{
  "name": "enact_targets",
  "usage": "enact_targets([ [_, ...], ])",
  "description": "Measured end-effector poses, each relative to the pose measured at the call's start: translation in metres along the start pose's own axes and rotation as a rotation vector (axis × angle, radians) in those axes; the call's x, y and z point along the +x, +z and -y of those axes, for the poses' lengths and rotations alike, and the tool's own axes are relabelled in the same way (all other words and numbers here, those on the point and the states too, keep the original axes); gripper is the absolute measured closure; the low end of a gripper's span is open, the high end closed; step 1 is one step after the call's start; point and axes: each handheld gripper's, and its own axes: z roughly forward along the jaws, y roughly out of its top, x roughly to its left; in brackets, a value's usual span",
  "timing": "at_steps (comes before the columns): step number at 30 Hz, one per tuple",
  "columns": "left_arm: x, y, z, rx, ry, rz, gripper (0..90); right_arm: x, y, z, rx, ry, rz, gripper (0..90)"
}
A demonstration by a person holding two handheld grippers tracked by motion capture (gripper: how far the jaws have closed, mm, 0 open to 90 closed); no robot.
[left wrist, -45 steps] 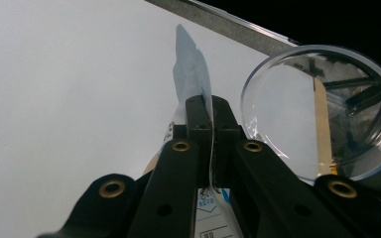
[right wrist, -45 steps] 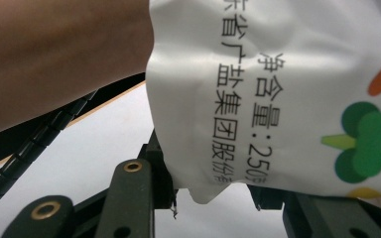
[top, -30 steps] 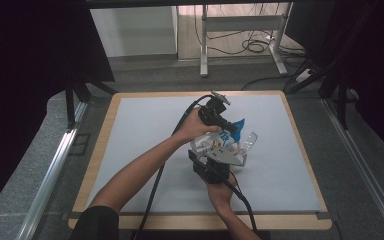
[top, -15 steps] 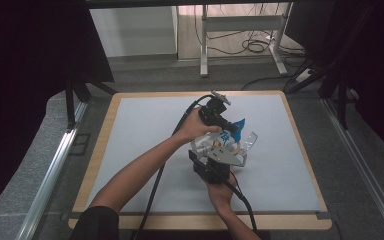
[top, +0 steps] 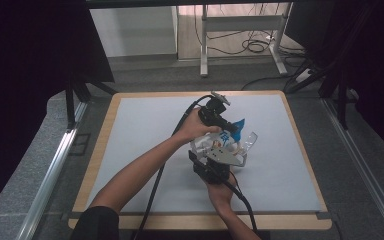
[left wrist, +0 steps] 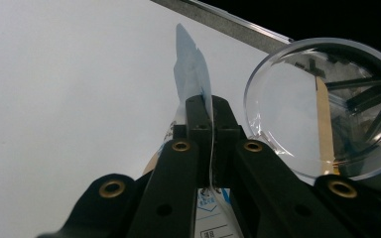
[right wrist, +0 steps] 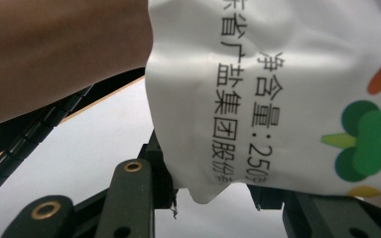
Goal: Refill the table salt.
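Not much new to see against the high view of a moment back; same hands, same spots, same bag [top: 228, 136] held up over the grey table [top: 145, 130]; looks like a pause with both grips set, not a move.

Left gripper [left wrist: 206, 111] clenched tight on the thin blue top edge of the bag; seen up close in the left gripper view, with the edge sticking up between the two black jaws.

Right gripper [right wrist: 208, 193] down at the bag's fat bottom end; bag [right wrist: 278, 99] wedged between its jaws, one pad pressed on its side, the far pad partly hidden; most likely grasping the bag too.

Clear dish [left wrist: 322, 109] just beside the bag's top, tipped up on its edge; near the bag's right side in the high view [top: 250, 140].

Bag shut for now, no tear showing in its top; seems ready for a pull or a tear to open it, perhaps to pour into the dish; no hurry, since a slip at the thin edge could spoil the grip.
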Motion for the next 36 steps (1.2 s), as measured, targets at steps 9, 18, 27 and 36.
enact_targets([
  [9,0.001,0.0,0.003,-0.004,-0.004,0.001,90.0,0.0,0.002,0.003,0.01,-0.012,0.002,61.5],
  [18,0.0,-0.002,0.003,-0.01,-0.004,0.0,90.0,0.001,0.003,0.006,0.019,-0.029,0.008,61.4],
  [27,0.0,-0.005,0.008,-0.02,-0.009,-0.001,90.0,0.003,0.005,0.013,0.033,-0.051,0.015,61.3],
  [36,0.0,-0.008,0.014,-0.032,-0.019,0.002,90.0,0.006,0.009,0.022,0.046,-0.071,0.029,61.4],
])
